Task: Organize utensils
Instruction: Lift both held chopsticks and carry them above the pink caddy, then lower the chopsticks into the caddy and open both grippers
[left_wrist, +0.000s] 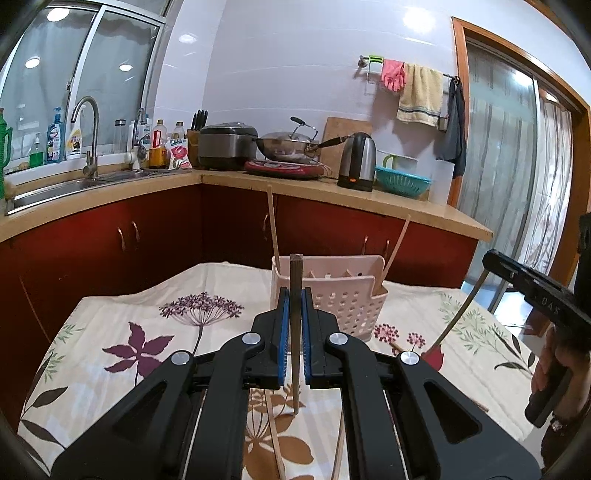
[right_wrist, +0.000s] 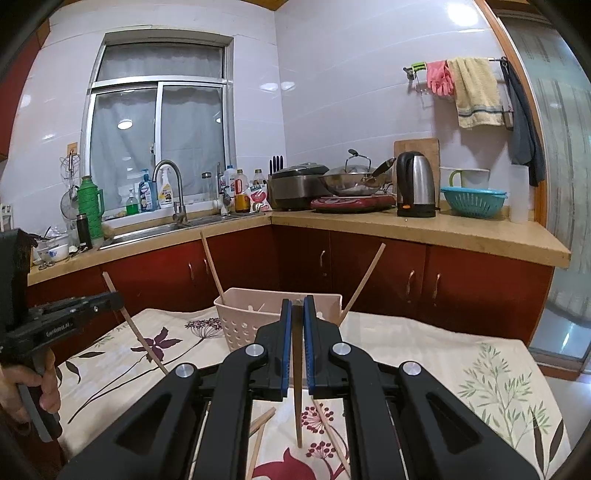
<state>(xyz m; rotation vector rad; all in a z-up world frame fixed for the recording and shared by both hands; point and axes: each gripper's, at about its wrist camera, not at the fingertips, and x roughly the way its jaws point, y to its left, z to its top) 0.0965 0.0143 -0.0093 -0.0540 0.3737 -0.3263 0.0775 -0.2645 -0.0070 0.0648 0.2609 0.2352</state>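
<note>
Just ahead of both sets of jaws stands the pink basket (left_wrist: 343, 295) on the desk (left_wrist: 110, 332). The left gripper (left_wrist: 294, 295) and right gripper (right_wrist: 296, 306) each pinch one chopstick (left_wrist: 295, 332) upright. This looks like the carrying step; next, each stick must be lifted over the rim and released inside.

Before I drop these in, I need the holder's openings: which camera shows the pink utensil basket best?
The left wrist view: the pink utensil basket shows its top openings and back panel. In the right wrist view, the basket sits half hidden behind the right hand-held gripper.
</note>
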